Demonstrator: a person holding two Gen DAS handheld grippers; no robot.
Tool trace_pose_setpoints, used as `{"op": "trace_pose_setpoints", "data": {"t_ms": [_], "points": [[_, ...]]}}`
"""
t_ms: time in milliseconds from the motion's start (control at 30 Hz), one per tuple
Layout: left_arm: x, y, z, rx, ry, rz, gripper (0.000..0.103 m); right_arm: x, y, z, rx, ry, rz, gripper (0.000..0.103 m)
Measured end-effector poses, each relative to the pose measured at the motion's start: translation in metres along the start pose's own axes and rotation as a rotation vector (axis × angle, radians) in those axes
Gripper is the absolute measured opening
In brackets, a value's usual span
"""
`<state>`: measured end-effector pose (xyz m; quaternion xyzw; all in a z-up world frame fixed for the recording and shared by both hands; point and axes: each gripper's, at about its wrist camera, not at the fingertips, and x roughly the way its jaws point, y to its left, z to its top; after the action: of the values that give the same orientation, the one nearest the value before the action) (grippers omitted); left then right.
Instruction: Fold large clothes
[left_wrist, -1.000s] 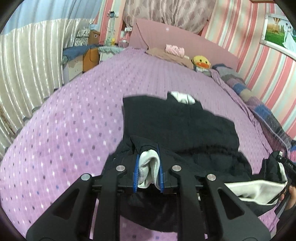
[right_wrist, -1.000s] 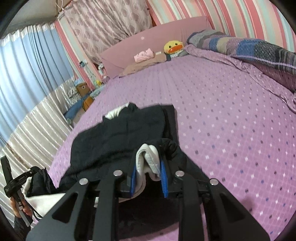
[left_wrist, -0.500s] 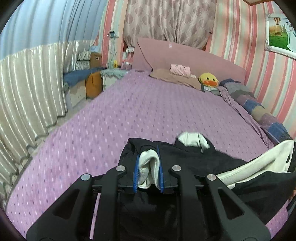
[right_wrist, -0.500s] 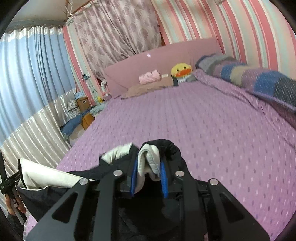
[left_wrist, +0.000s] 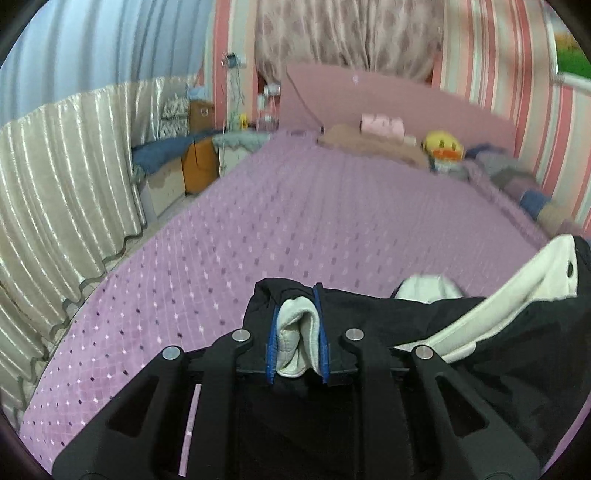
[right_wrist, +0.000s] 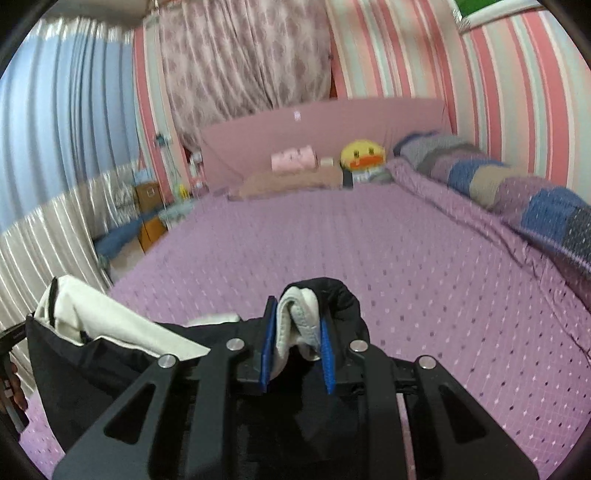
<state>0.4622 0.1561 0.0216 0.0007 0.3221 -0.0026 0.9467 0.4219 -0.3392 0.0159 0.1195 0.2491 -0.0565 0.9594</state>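
Note:
A black jacket (left_wrist: 461, 332) with a white lining hangs between my two grippers, lifted above the purple bed (left_wrist: 295, 221). My left gripper (left_wrist: 297, 332) is shut on a bunched fold of the jacket, white lining showing between the blue pads. My right gripper (right_wrist: 297, 339) is shut on another fold of the same jacket (right_wrist: 92, 354). The white lining edge (left_wrist: 517, 291) stretches to the right in the left wrist view and the lining (right_wrist: 96, 317) to the left in the right wrist view. The lower jacket is hidden behind the grippers.
The bed (right_wrist: 369, 240) has a pink headboard (right_wrist: 332, 125), a yellow duck toy (right_wrist: 364, 155), a pink roll (right_wrist: 293, 160) and a striped quilt (right_wrist: 517, 192) along its right side. Cream curtains (left_wrist: 62, 184) and a bedside cabinet (left_wrist: 199, 162) stand on the left.
Both grippers have risen with the jacket, lifting it off the bed. The views have tilted up from the spread garment toward the headboard.

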Motion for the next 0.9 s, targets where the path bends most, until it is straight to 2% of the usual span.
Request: {"op": "trace_pose_setpoints", "data": {"t_ms": [200,433,600,700,800,833,867,900], "points": [[0.048,-0.008,-0.009,0.077,0.061,0.061,0.017,0.050,-0.015,-0.020,0.018,0.094,-0.036,0.022],[0.082,-0.007,-0.019,0.067,0.097,0.088,0.017,0.077,-0.012,-0.031,0.022,0.111,-0.051,0.022],[0.095,-0.021,-0.030,0.103,0.106,0.119,0.017,0.089,-0.009,-0.041,0.013,0.132,-0.056,0.022],[0.098,-0.023,-0.030,0.096,0.109,0.124,0.020,0.089,-0.008,-0.038,0.025,0.142,-0.032,0.031],[0.097,-0.022,-0.026,0.069,0.139,0.096,0.030,0.085,-0.006,-0.031,0.035,0.160,0.000,0.046],[0.094,-0.023,-0.024,0.063,0.143,0.083,0.039,0.083,-0.005,-0.029,0.036,0.163,0.005,0.048],[0.092,-0.024,-0.023,0.061,0.141,0.080,0.058,0.079,-0.003,-0.026,0.036,0.163,0.017,0.055],[0.087,-0.026,-0.022,0.063,0.132,0.091,0.069,0.074,-0.002,-0.023,0.041,0.157,0.027,0.062]]}}
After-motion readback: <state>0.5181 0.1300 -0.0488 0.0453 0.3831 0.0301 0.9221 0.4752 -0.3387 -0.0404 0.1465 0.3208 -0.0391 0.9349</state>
